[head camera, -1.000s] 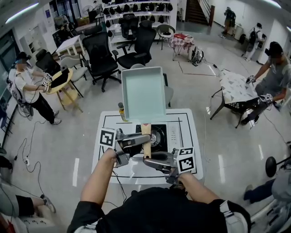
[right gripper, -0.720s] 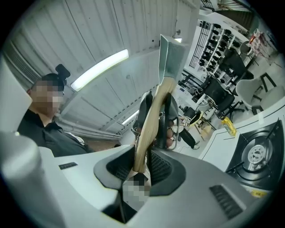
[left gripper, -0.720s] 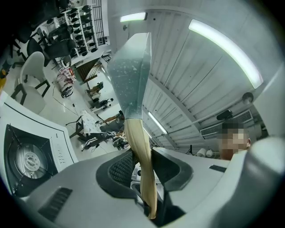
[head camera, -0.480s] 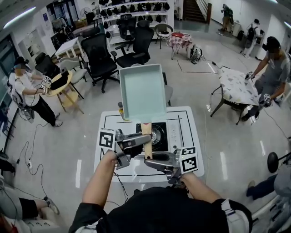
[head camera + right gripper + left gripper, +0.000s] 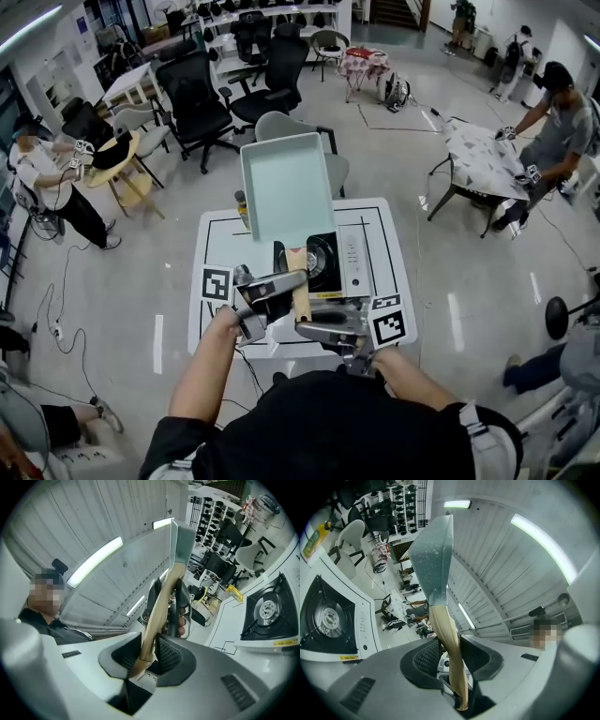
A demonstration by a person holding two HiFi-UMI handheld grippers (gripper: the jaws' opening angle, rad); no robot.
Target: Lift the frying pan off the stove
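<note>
A square pale-green frying pan (image 5: 284, 187) with a wooden handle (image 5: 300, 292) hangs tilted in the air above the portable gas stove (image 5: 325, 262), clear of its burner. My left gripper (image 5: 274, 292) is shut on the handle from the left, and my right gripper (image 5: 322, 330) is shut on it lower down, near its end. In the left gripper view the handle (image 5: 446, 639) runs up between the pads of that gripper (image 5: 451, 654) to the pan (image 5: 432, 559). The right gripper (image 5: 151, 654) clamps the handle (image 5: 159, 604) in the same way below the pan (image 5: 181, 541).
The stove stands on a small white table (image 5: 377, 230) with black line markings; a yellow-labelled bottle (image 5: 241, 201) stands at its far left, behind the pan. Office chairs (image 5: 202, 103), a cloth-covered table (image 5: 478, 155) and several people surround it.
Both grippers keep their hold on the handle and the pan stays raised over the stove. My view has shifted a little; the pan sits slightly further left in it.
</note>
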